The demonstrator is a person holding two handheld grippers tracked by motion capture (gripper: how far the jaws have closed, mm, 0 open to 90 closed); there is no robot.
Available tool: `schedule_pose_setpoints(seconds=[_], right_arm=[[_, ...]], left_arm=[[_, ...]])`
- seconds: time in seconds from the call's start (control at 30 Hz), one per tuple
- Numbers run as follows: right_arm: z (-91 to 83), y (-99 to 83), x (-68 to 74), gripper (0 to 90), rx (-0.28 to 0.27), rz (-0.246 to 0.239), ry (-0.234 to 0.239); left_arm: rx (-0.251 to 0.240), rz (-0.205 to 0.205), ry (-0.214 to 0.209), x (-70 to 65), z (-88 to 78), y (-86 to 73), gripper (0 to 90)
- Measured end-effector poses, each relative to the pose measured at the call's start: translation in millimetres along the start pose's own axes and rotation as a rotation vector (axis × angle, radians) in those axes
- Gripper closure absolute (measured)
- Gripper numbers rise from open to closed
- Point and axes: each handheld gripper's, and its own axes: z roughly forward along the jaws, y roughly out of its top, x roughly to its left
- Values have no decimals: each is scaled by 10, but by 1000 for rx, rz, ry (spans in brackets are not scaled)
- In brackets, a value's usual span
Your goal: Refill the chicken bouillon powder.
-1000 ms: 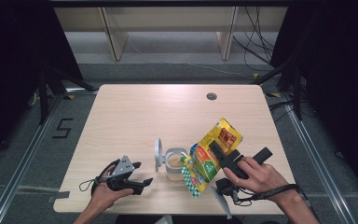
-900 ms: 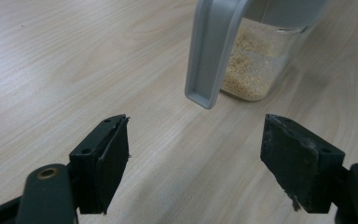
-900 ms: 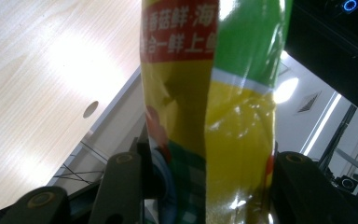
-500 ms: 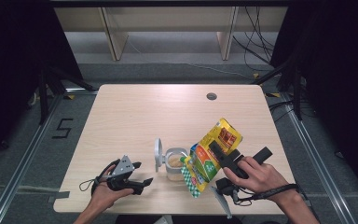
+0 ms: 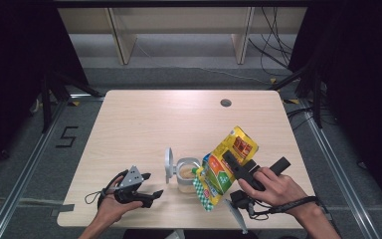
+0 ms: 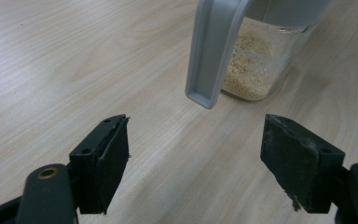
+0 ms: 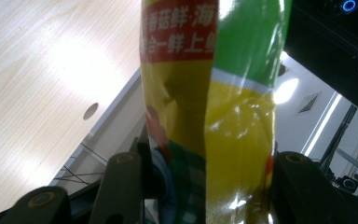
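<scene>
Two hands work at the near edge of a pale wooden desk (image 5: 179, 119), the biggest thing in the room, with a round cable hole (image 5: 226, 103) near its far right side. Dark floor surrounds it, and a taped figure five (image 5: 67, 136) marks the floor to its left.

Next in size is a yellow, green and red bag (image 5: 224, 167), crinkly and shiny, with red printed panels. It is held up off the desk at the near right, tilted so that its lower end leans over a jar. The right tongs (image 5: 235, 163) are clenched across its middle, a black jaw on each side, and the bag bulges between them in the right gripper view (image 7: 209, 116). The person's right hand (image 5: 268, 185) grips the tool from behind.

A small clear jar (image 5: 185, 175) stands upright on the desk just left of the bag, partly filled with pale tan grains (image 6: 249, 65). Its grey lid (image 5: 169, 162) is flipped open and stands up on the left side.

Left of the jar, a little apart, the left tongs (image 5: 151, 195) rest low by the desk edge in the left hand (image 5: 112, 206). Their jaws are released, spread wide with nothing between them, and they point at the jar.
</scene>
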Motion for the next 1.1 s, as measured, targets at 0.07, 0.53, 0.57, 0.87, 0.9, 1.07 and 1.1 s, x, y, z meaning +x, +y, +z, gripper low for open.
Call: schedule_pose_setpoints(seconds=[0.07,0.53,0.57,0.87,0.9,1.07,1.1], right_arm=[[1,4,4,605,-2,5,-2],[-10,-30,-8,608,11,-2,-9],[-14,-23,-6,608,8,0,2],[10,-5,-18,617,5,-1,0],[10,-5,-18,617,5,-1,0],[22,-28,-6,618,14,3,2],[14,-27,15,619,16,8,-1]], left_arm=[[-16,-14,-3,-19,6,-3,232],[-20,-13,0,-17,19,-5,232],[-19,-14,5,-18,17,-4,232],[-5,3,9,-10,3,-4,232],[-6,-2,0,-6,1,-2,232],[-9,0,5,-5,-1,-2,232],[0,6,7,3,-6,0,232]])
